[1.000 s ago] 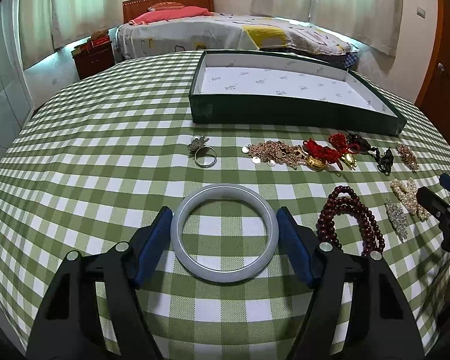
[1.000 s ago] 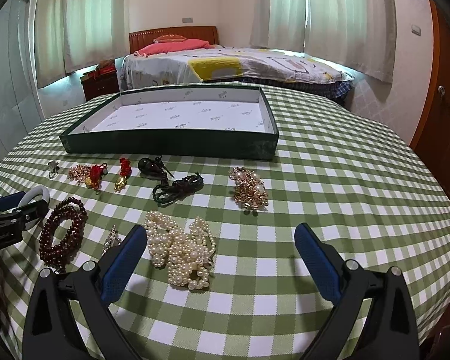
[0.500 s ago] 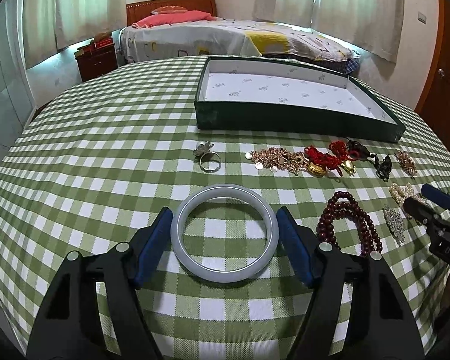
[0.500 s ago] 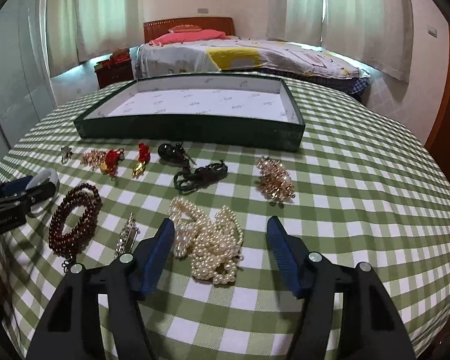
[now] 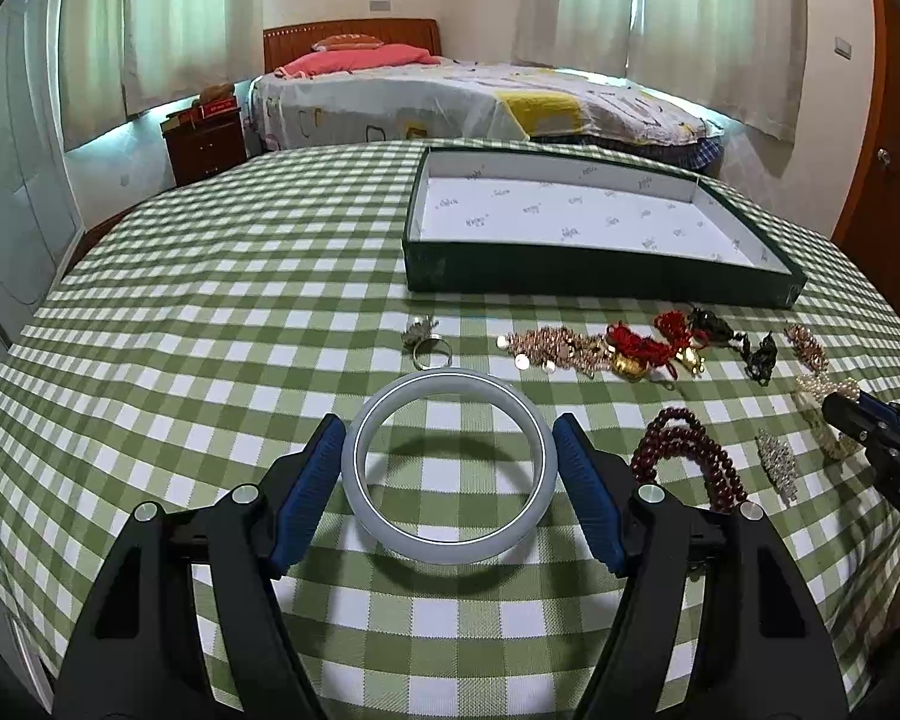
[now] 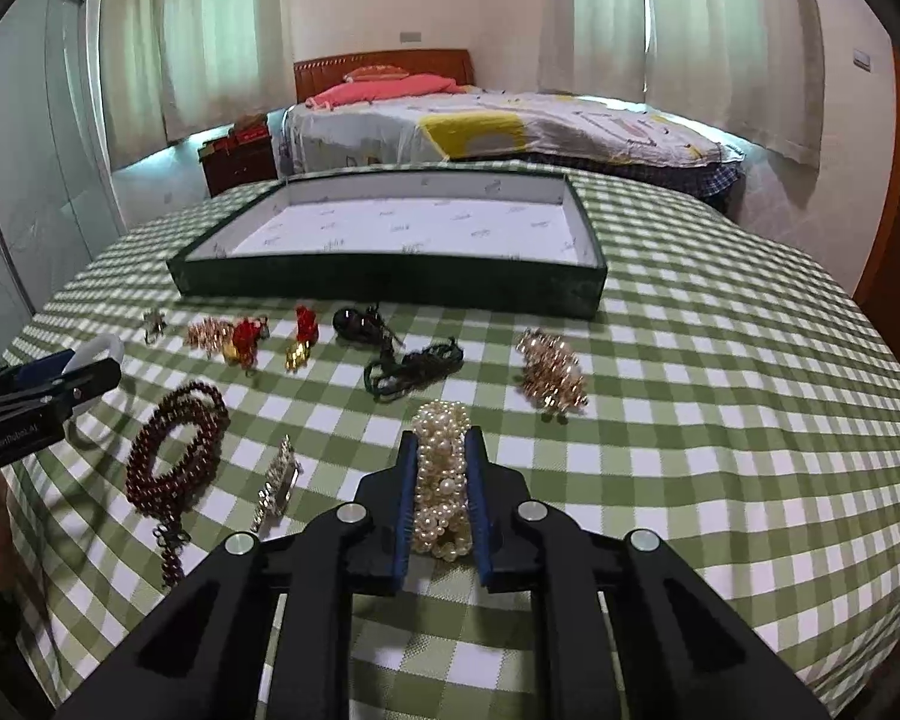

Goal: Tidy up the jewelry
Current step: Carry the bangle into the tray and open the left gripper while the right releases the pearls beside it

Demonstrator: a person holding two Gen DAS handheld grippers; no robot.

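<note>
Right gripper (image 6: 441, 480) clamps the pearl strands (image 6: 442, 468) on the checked cloth; left gripper (image 5: 448, 468) pinches the pale bangle (image 5: 448, 465); lift both straight, carry level to the empty green tray (image 6: 390, 279).

Soft window daylight, sharp, fisheye-warped edges

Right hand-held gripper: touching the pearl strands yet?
Touching. In the right wrist view the right hand-held gripper has both blue pads pressed against the bunched pearl strands, with no gap on either side.
</note>
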